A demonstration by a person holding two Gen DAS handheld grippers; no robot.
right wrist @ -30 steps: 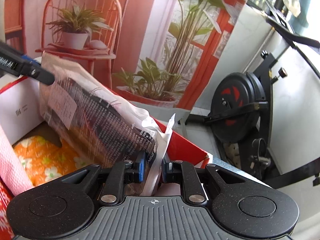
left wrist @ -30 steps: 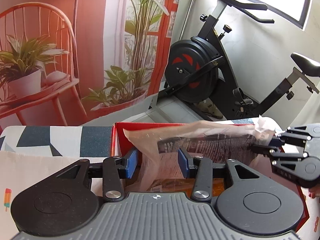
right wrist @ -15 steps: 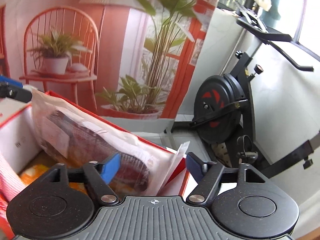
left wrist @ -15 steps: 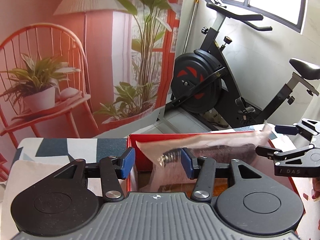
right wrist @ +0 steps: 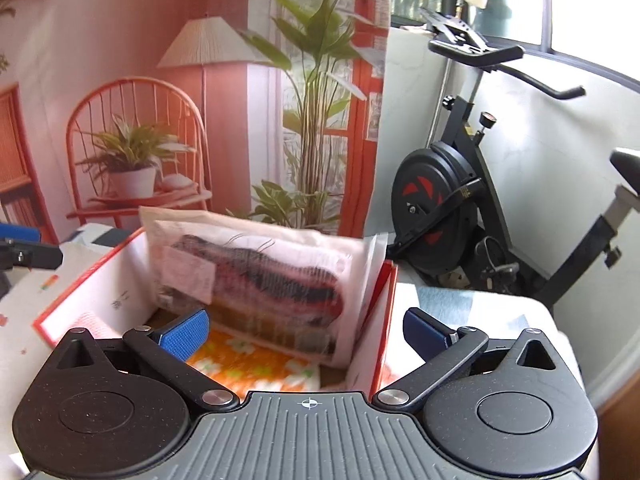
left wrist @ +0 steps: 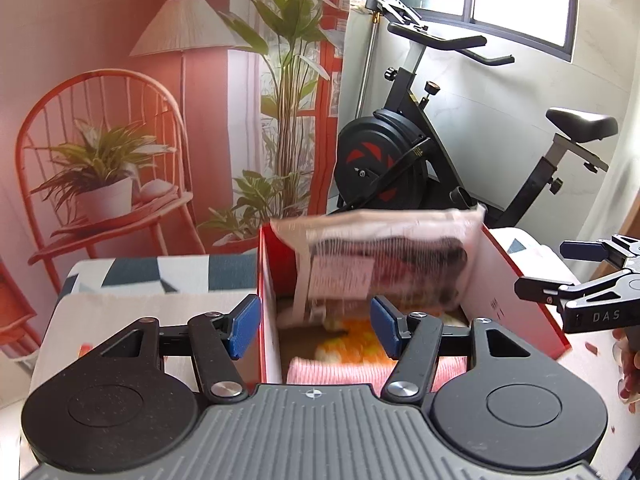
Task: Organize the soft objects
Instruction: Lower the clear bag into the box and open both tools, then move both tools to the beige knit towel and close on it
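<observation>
Clear plastic bag of dark folded knitwear (left wrist: 384, 268) stands tilted in the red-rimmed white cardboard box (left wrist: 516, 280), mid-frame, above an orange floral cloth (right wrist: 248, 364). Left tool (left wrist: 314, 326) – jaws just opening, apart, nothing clamped. Right tool (right wrist: 304, 330) – jaws just opened wide, bag released.
</observation>
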